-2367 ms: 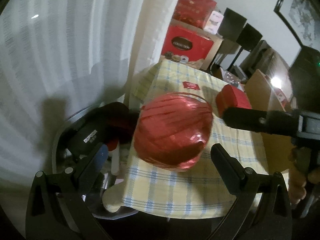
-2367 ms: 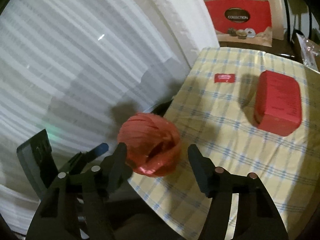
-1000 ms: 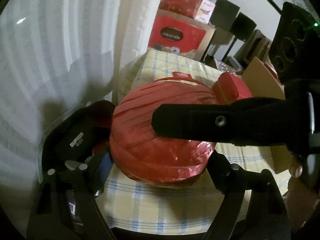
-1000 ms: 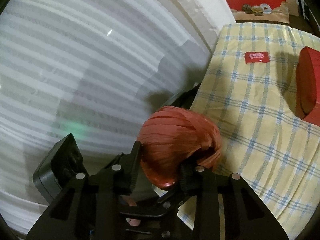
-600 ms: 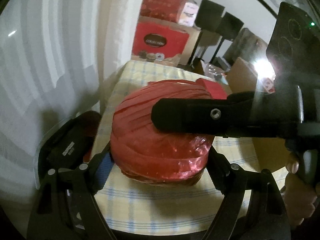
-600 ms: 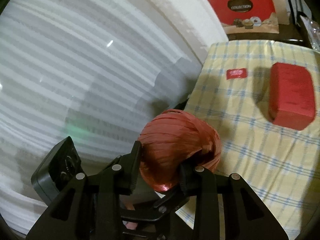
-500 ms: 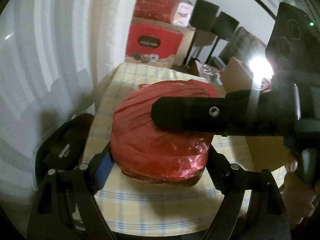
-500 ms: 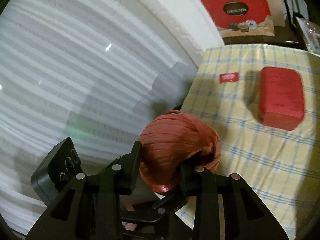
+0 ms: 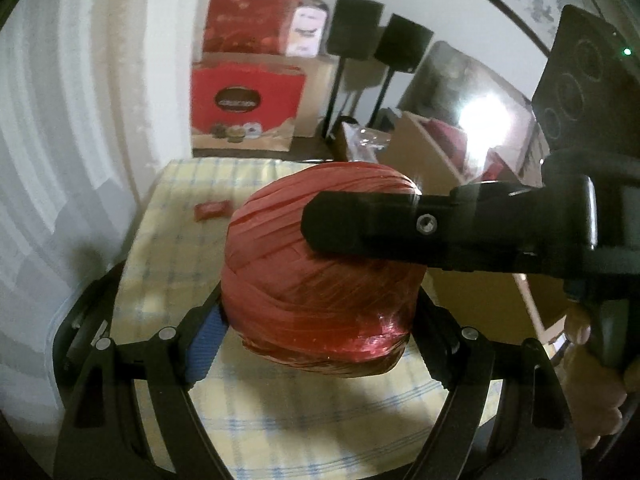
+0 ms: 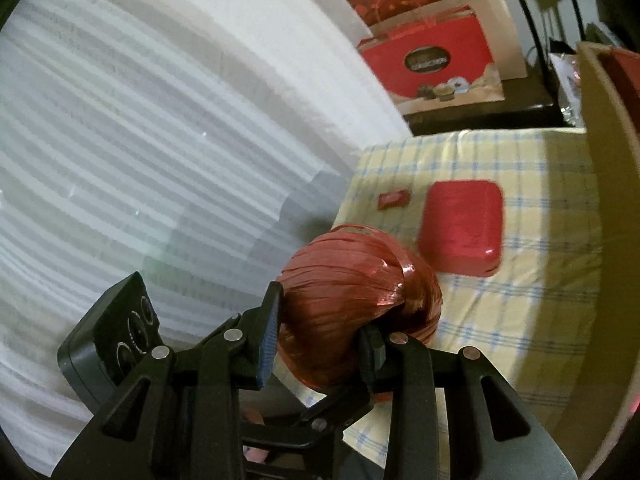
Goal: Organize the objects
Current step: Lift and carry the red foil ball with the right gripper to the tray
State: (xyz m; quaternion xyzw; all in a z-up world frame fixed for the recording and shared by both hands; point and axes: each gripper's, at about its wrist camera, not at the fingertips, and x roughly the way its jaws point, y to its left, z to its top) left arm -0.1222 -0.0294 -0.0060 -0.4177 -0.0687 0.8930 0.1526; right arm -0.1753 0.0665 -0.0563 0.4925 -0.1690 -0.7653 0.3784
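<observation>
Going from left to right: at the far left hangs a pale ribbed curtain (image 10: 152, 128). Next comes the left gripper (image 9: 320, 320), its two fingers pressed against either side of a large ball of red raffia ribbon (image 9: 320, 272). The ball seems to be lifted just above the yellow checked tablecloth (image 9: 280, 412), though we cannot be sure it is clear of it. Our right gripper (image 10: 320, 340) comes in across it, closed narrowly on the same ball, so both grippers hold it together.

Further right on the cloth lie a small red packet (image 10: 393, 199) and, beside it, a flat red box (image 10: 462, 228). At the far right stands a cardboard box (image 10: 604, 200), a likely place to put things, as we judge it.

To carry well, we should move both grippers as one, keeping an even squeeze. The ribbon is soft and glossy, so it may slip or dent. We should lift it high enough to pass over the red box.
</observation>
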